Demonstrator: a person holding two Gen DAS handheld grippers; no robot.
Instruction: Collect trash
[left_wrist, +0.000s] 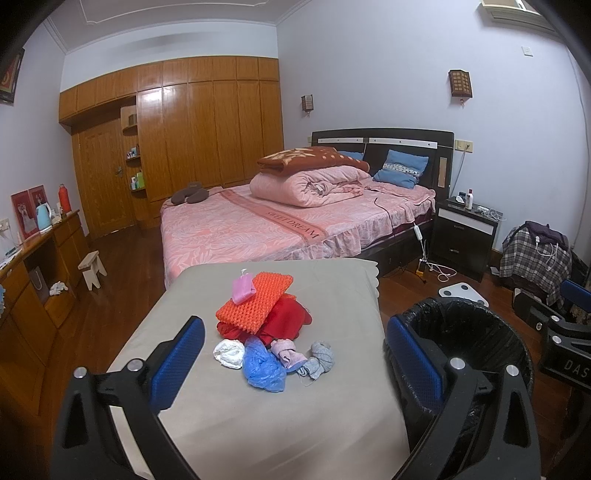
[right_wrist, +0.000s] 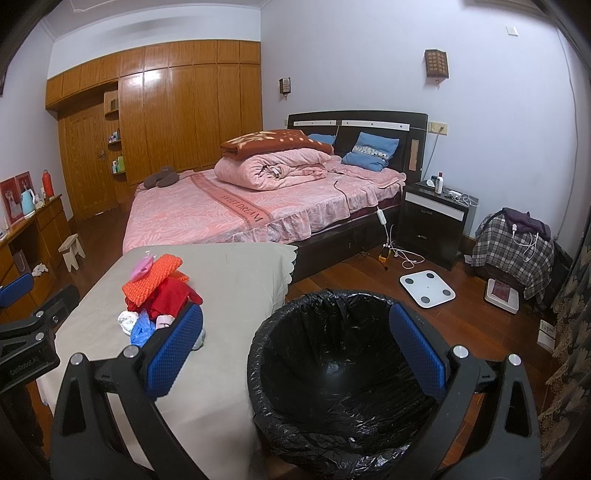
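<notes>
Both grippers, left (left_wrist: 295, 350) and right (right_wrist: 295, 343), gaped empty. The trash (left_wrist: 271, 360) lay mid-frame on the table (left_wrist: 258, 424), touching red cloth (left_wrist: 284, 317); the bin (right_wrist: 332, 376) stood lower right. A grab might snag that cloth too.

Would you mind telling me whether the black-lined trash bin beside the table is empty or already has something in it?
Empty, as far as visible: the right wrist view looks down into the trash bin and shows only the bare, crinkled black liner, no trash.

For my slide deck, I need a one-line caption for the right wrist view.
Open right gripper above the empty bin, trash pile on the table.
</notes>
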